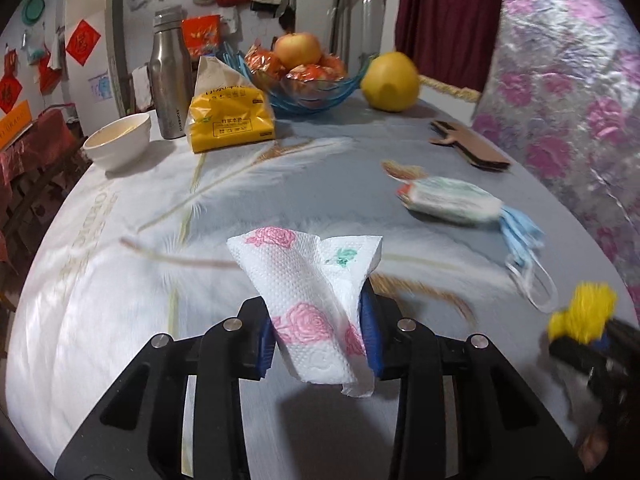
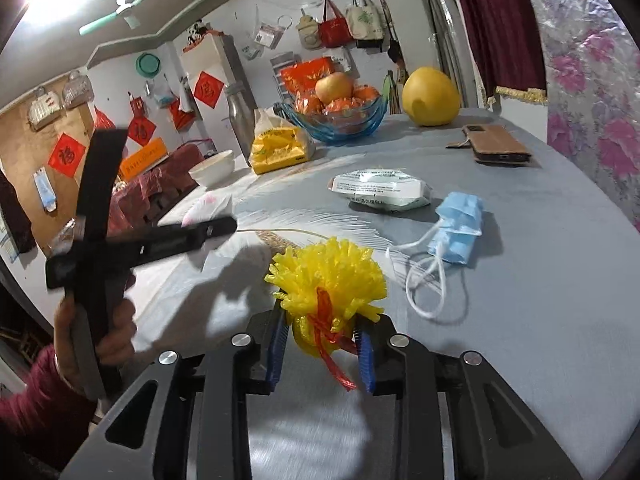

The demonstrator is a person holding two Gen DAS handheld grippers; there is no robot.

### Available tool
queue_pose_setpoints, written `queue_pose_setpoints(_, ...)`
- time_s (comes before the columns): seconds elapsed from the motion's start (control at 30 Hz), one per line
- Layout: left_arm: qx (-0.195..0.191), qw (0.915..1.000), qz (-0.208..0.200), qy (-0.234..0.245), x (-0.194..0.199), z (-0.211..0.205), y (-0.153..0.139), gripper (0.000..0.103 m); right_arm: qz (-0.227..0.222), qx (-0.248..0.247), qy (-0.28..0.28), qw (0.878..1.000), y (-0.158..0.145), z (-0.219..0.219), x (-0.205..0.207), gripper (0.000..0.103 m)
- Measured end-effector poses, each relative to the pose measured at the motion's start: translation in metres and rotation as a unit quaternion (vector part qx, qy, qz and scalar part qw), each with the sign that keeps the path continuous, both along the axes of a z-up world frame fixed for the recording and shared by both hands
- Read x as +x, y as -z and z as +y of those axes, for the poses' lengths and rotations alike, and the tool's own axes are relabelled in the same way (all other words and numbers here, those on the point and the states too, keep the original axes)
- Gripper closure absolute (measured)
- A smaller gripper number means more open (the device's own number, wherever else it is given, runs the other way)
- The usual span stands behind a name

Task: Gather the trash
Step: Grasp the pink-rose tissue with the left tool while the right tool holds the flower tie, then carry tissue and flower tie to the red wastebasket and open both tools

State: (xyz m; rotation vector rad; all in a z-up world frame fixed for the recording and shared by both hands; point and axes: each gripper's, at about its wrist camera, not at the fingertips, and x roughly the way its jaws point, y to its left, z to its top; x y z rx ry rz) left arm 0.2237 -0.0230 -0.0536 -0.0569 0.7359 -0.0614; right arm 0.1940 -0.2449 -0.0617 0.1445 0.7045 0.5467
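Note:
My left gripper (image 1: 318, 340) is shut on a white paper towel with pink roses (image 1: 308, 292) and holds it above the table. My right gripper (image 2: 322, 344) is shut on a yellow plastic pompom with a red ribbon (image 2: 328, 280), also held above the table. The right gripper with the pompom (image 1: 584, 312) shows at the right edge of the left wrist view. The left gripper (image 2: 216, 226) shows side-on in the right wrist view. A blue face mask (image 2: 458, 226) and a wet-wipe packet (image 2: 380, 190) lie on the table ahead; they also show as the mask (image 1: 524, 240) and the packet (image 1: 448, 200).
The round table has a grey-white feather-print cloth (image 1: 120, 280). At the back stand a white bowl (image 1: 118, 140), a steel bottle (image 1: 170, 76), a yellow tissue pack (image 1: 230, 116), a blue fruit bowl (image 1: 312, 88) and a pomelo (image 1: 390, 82). A brown phone case (image 2: 498, 148) lies far right.

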Motion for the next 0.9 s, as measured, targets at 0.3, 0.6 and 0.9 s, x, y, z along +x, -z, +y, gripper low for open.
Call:
queue_pose_setpoints(0.3,-0.047,0.9983,-0.025,0.022,-0.052,-0.011,-0.009,0.065,-0.042,-0.009,0.028,0.999,-0.037,-0.027,-0.053,0.073)
queue_pose_setpoints(0.6,-0.045,0.9962,-0.039,0.064,-0.100,-0.044,-0.016,0.065,-0.039,-0.014,0.096,0.995,-0.039,-0.097,-0.112,0.073)
queue_pose_setpoints(0.9,-0.038,0.9907,-0.043,0.123,-0.135,-0.100,-0.021,0.065,-0.005,-0.043,0.171,0.984,-0.010,-0.178,-0.171,0.073)
